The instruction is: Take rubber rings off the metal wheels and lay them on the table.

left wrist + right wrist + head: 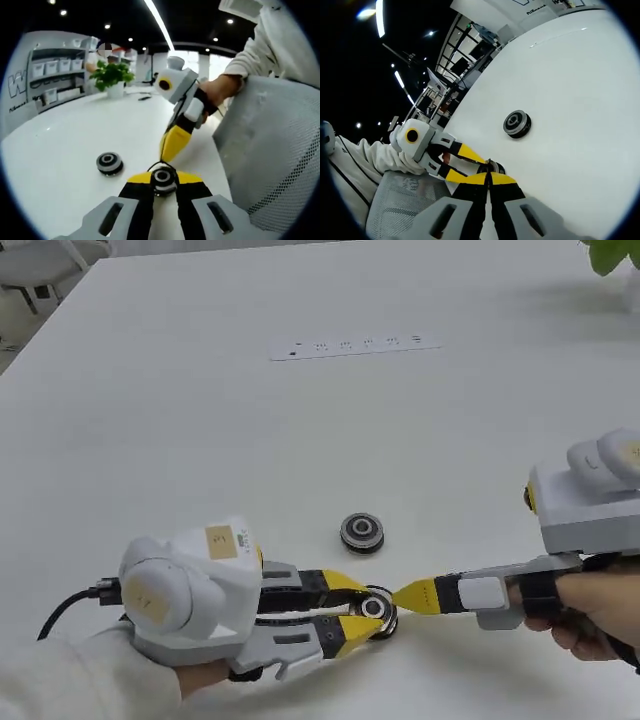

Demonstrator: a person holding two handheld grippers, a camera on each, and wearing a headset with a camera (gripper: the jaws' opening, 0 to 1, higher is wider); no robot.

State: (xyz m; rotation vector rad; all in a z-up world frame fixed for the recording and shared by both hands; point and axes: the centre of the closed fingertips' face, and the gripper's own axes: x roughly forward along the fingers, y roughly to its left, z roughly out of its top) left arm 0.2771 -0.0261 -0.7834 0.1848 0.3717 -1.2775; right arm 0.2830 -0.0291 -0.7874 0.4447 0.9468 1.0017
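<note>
- The left gripper point(362, 607) is clamped on a small round metal wheel point(377, 608). Its yellow wedge-shaped tips press the wheel from two sides, and the shiny hub shows between them.
- The right gripper point(405, 596) reaches in from 3 o'clock. Its two yellow tips are pressed together into one point that touches the rim of this wheel. I cannot tell if rubber is pinched between them.
- A second wheel point(361, 532) lies flat on the smooth white table point(200, 440), at 12 o'clock from the first, near but apart. A black rubber ring point(345, 532) sits around its grey centre.
- Further at 12 o'clock lies a flat white power strip point(355, 344). Green plant point(612, 252) leaves show at 2 o'clock.
</note>
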